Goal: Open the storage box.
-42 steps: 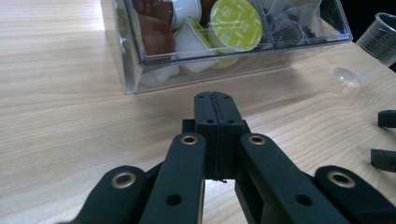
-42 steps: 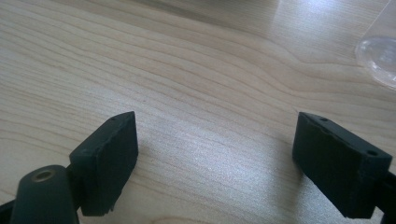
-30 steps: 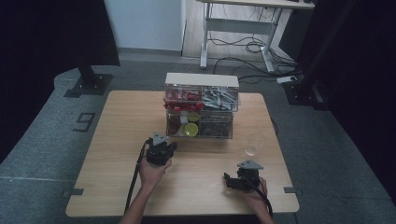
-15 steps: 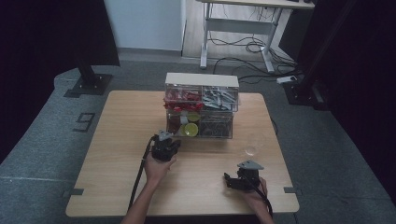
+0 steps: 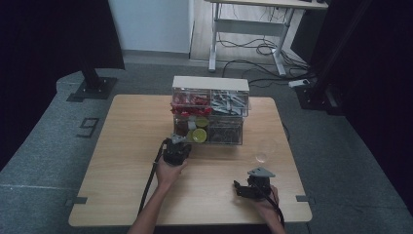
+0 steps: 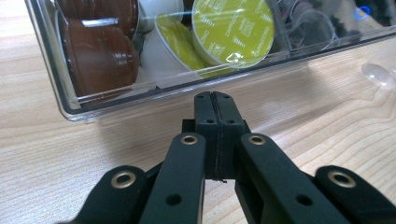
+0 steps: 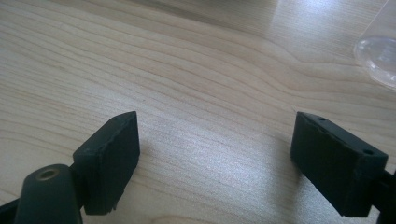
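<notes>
From the high view, a clear organizer (image 5: 210, 111) stands near the far edge of the surface (image 5: 122, 146), at about its middle, with stacked compartments. The left gripper (image 5: 178, 144) sits right at the lower left drawer (image 5: 191, 130), which holds the pods; the hand behind it points it at the drawer front, probably to push or pull that drawer. The right gripper (image 5: 238, 188) rests near the near edge, toward the right corner, well apart from the organizer, seemingly parked while the left one works. A clear cup (image 5: 262, 155) lies on the surface between the right gripper and the organizer.

In the left gripper view, the jaws of the left gripper (image 6: 215, 95) are pressed together with nothing between them, their tips just short of the drawer's (image 6: 154, 88) clear front wall. Behind that wall lie a green pod (image 6: 233, 30) on its side and brown pods (image 6: 100, 51) at the left. Closed jaws suit a nudge better than a grasp.

In the right gripper view, the right gripper (image 7: 215, 140) has its jaws spread wide over bare wood, holding nothing. The cup's (image 7: 379, 56) rim shows at the upper right edge.
</notes>
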Motion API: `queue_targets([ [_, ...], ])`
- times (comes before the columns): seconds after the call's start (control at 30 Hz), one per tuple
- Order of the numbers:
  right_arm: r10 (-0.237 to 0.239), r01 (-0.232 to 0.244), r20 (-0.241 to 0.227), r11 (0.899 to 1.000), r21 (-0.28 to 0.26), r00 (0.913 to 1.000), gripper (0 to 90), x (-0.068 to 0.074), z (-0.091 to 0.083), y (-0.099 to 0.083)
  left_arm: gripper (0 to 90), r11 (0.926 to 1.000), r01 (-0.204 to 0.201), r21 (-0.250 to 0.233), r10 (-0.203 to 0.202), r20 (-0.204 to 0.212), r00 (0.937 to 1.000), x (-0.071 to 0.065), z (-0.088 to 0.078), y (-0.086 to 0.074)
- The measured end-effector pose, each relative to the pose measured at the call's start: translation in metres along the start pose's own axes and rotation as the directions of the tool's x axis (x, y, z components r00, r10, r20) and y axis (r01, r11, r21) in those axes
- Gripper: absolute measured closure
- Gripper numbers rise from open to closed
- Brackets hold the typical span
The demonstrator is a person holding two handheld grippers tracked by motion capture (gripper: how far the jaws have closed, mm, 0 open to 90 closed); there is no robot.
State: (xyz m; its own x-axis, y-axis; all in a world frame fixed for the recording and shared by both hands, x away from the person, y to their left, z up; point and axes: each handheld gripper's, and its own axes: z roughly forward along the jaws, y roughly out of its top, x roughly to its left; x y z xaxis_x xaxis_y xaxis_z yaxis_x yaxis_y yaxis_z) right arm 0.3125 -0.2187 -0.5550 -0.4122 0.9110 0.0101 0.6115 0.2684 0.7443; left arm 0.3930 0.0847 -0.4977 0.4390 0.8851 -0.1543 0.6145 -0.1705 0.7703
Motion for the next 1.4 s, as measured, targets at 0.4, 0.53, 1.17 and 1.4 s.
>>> queue_targets([
  [0.4,-0.001,0.001,-0.001,1.000,0.000,1.0000,15.8,-0.0001,0.0000,0.0000,90.0,0.9999,0.016,0.005,-0.016,-0.016,0.9997,0.0057,0.0058,0.0012],
  [0.53,-0.001,0.001,-0.001,1.000,-0.001,1.0000,15.7,0.0000,0.0001,-0.0001,90.0,0.9999,0.013,0.010,-0.013,-0.019,0.9997,0.0056,0.0053,0.0019],
  [1.17,-0.002,0.002,-0.002,1.000,-0.001,1.0000,15.8,-0.0003,0.0000,-0.0001,90.0,0.9998,0.010,0.015,-0.009,-0.032,0.9994,0.0051,0.0020,0.0027],
  [1.4,-0.002,0.002,-0.002,1.000,0.000,1.0000,15.8,-0.0003,0.0000,-0.0001,90.0,0.9998,0.017,-0.005,-0.017,-0.013,0.9998,0.0019,-0.0010,0.0038],
])
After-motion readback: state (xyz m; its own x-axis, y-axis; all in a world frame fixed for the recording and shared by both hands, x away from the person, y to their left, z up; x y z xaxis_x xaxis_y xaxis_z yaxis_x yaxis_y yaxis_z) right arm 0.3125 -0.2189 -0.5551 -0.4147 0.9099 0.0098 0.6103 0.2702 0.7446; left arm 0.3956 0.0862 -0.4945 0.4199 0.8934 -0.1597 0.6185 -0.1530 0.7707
